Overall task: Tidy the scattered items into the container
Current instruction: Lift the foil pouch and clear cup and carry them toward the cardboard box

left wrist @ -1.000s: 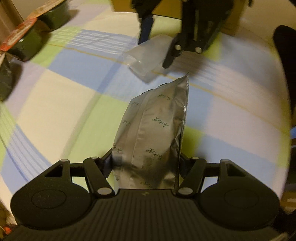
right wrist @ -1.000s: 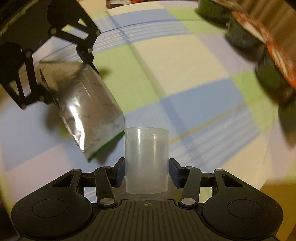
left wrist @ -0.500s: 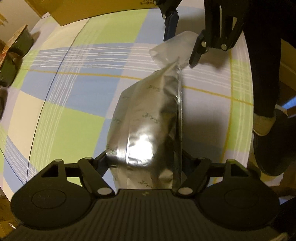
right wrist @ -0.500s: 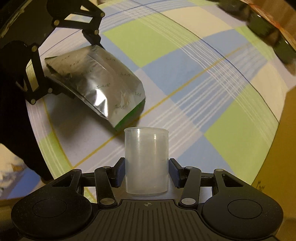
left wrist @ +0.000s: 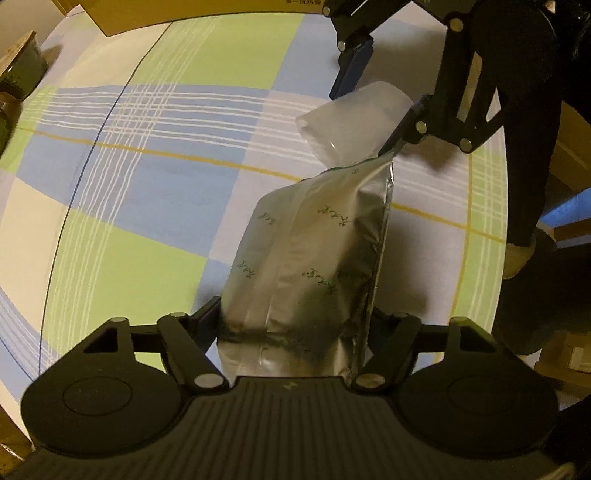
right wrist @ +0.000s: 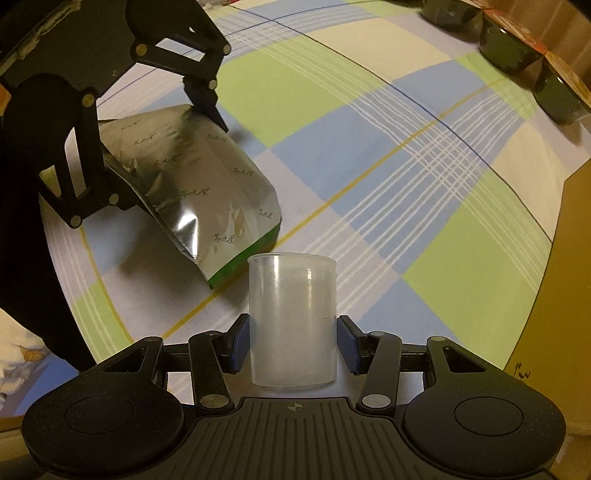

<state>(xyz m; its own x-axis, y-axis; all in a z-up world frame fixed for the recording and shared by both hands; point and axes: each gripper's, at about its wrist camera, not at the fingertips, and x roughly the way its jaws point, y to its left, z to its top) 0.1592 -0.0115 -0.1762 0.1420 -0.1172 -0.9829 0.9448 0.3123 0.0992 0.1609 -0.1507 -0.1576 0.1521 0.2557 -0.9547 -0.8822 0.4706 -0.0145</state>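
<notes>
A cloth with pale green, blue and cream checks [left wrist: 155, 206] covers the surface under both tools. The left gripper [left wrist: 295, 325] is closed on a silver foil pouch with small green marks [left wrist: 310, 266], held above the cloth. The right gripper [right wrist: 293, 343] clamps a translucent plastic cup [right wrist: 293, 321] upright between its blue pads [right wrist: 238, 343]. Pouch tip and cup are close together. Much cloth lies free beyond; dark green bowls [right wrist: 517, 48] stand at the far edge, a brown cardboard box [left wrist: 207, 14] beside it.
</notes>
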